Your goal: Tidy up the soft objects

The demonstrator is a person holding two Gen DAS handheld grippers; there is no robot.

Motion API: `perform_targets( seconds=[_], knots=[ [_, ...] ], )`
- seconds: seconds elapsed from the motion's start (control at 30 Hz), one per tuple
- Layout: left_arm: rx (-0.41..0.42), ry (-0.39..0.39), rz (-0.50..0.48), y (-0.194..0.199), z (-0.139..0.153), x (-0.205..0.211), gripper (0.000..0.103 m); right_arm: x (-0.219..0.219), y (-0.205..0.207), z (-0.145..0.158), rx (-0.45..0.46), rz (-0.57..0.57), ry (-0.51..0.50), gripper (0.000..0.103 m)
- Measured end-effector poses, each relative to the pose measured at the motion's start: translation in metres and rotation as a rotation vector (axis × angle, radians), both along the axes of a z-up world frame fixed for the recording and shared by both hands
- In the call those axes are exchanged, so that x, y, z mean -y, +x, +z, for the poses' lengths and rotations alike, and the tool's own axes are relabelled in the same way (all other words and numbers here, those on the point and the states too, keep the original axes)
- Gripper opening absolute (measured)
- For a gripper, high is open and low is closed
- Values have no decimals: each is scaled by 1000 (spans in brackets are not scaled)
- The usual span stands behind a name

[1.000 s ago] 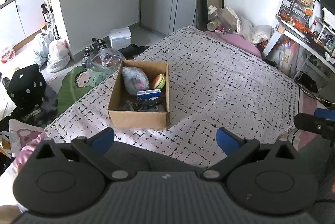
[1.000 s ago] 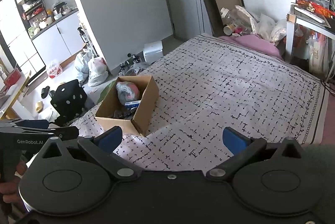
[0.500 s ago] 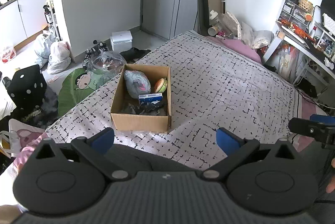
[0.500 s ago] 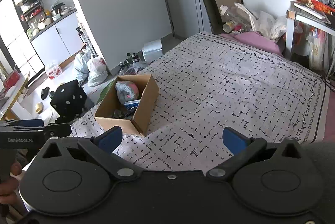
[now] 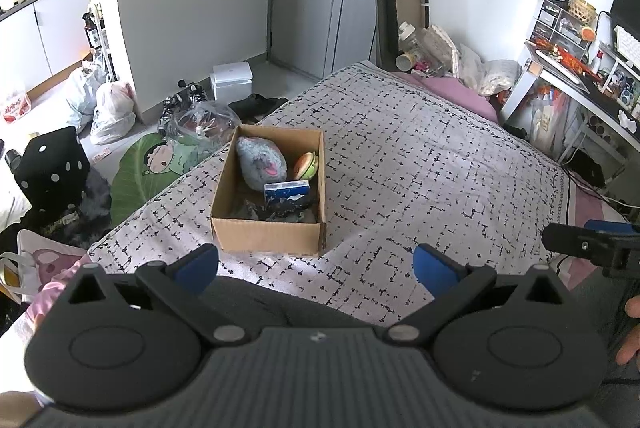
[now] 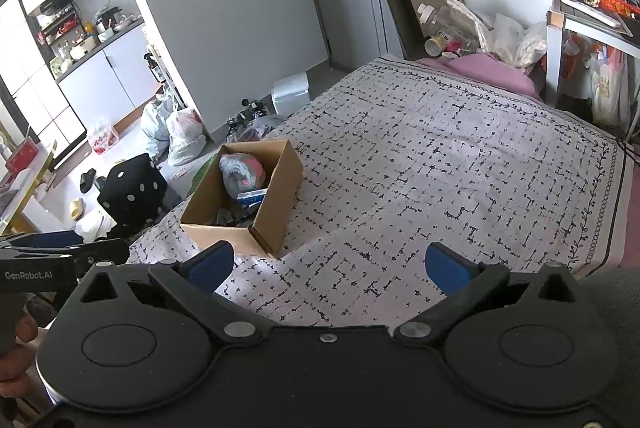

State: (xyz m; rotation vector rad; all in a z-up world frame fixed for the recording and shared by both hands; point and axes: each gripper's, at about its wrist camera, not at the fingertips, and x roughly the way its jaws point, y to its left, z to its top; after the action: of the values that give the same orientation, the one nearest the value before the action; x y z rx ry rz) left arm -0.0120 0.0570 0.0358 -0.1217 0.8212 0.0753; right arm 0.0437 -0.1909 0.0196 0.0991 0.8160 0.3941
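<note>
Hovering released and empty, the left gripper (image 5: 316, 264) and right gripper (image 6: 330, 266) face the cardboard box (image 5: 269, 233) on the bed (image 5: 420, 164), where a grey plush (image 5: 261, 162) and what looks like a burger toy (image 5: 306, 166) sit gathered.

We see bed (image 5: 420, 164) bare right of cardboard box (image 5: 268, 236): wide passage. Box interior crowded by plush (image 5: 261, 168), blue packet (image 5: 286, 190); top open.

Home bedroom: bed (image 5: 420, 156), kitchen cabinets (image 6: 116, 76).
</note>
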Motion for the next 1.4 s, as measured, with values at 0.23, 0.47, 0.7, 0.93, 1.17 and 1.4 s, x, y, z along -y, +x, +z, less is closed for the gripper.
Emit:
perform_targets(
  seconds=[0.23,0.47,0.7,0.93,1.17,1.4],
  knots=[
    [6,-3,4,0,1,-1,103,1,2,0,-3,0,0,103],
    [6,-6,10,0,-1,-4,103,1,2,0,-4,-1,-1,103],
    [8,-7,8,-1,-1,-4,103,3,1,-2,-6,-5,2,103],
    [10,-6,7,-1,-1,-4,103,3,5,-3,-19,0,18,103],
    [6,-9,11,-1,-3,-3,103,1,5,-3,-20,-2,6,103],
    [3,-15,17,-1,-2,-6,103,1,6,-4,-26,-1,2,103]
  ],
)
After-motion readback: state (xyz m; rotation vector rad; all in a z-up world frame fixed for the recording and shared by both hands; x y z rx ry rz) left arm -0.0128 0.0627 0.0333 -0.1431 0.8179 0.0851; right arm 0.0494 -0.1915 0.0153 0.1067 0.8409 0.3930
